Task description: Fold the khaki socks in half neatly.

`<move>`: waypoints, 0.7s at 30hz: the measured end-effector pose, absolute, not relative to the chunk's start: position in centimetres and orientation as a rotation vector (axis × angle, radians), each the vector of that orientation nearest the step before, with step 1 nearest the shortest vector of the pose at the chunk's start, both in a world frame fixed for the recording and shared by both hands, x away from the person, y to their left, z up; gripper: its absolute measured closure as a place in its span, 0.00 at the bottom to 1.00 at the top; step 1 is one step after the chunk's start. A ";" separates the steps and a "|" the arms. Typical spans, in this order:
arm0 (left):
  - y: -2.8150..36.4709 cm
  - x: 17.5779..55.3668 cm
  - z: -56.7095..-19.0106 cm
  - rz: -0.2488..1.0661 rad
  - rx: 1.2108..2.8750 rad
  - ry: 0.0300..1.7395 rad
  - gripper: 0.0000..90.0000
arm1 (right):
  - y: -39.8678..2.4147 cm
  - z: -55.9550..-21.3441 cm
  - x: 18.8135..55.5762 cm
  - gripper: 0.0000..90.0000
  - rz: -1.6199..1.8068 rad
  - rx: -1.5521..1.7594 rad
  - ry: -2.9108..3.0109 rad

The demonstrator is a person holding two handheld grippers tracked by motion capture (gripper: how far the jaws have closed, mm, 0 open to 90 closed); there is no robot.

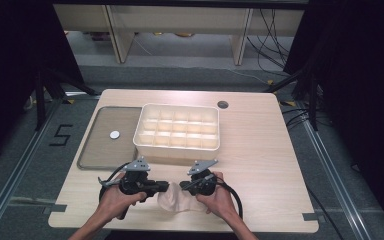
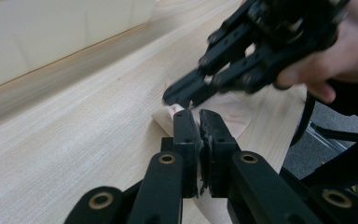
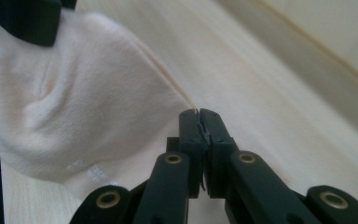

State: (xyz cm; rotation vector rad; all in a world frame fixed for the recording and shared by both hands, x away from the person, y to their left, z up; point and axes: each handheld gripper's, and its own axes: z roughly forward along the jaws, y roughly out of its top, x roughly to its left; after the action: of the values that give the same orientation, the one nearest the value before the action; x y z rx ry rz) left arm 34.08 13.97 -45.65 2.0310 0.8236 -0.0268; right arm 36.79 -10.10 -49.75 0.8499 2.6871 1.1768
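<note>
A pale sock (image 1: pixel 177 201) lies bunched near the middle of the bench's (image 1: pixel 260 165) near edge, between the two hands. The left tongs (image 2: pixel 199 122) are clamped on one edge of the sock, cloth pinched between the closed jaws. The right tongs (image 3: pixel 199 122) are clamped on its opposite edge. A white compartment box (image 1: pixel 177 129) sits mid-bench, with a grey tray (image 1: pixel 102 145) touching its left side.

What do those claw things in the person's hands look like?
Both are black. The left claw and the right claw each carry a grey three-cornered plate on top and trail a black cable. Up close, the jaws are flat black bars joined by brass-coloured pins. The forearms are bare, with no sleeves.
</note>
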 end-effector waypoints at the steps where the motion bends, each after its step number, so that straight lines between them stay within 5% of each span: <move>1: 14.0 34.1 -45.6 -0.028 2.032 0.824 0.95 | -11.1 -49.2 36.8 0.98 1.161 0.857 2.655; 21: 11.9 34.8 -45.4 -0.042 2.025 0.823 0.94 | -15.6 -49.7 36.2 0.98 1.040 0.918 2.708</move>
State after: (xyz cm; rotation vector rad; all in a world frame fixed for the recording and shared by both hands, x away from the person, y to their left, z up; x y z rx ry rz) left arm 34.75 11.88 -45.41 2.0252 0.8229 -0.0420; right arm 36.22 -15.63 -49.71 0.9181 2.7077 1.0401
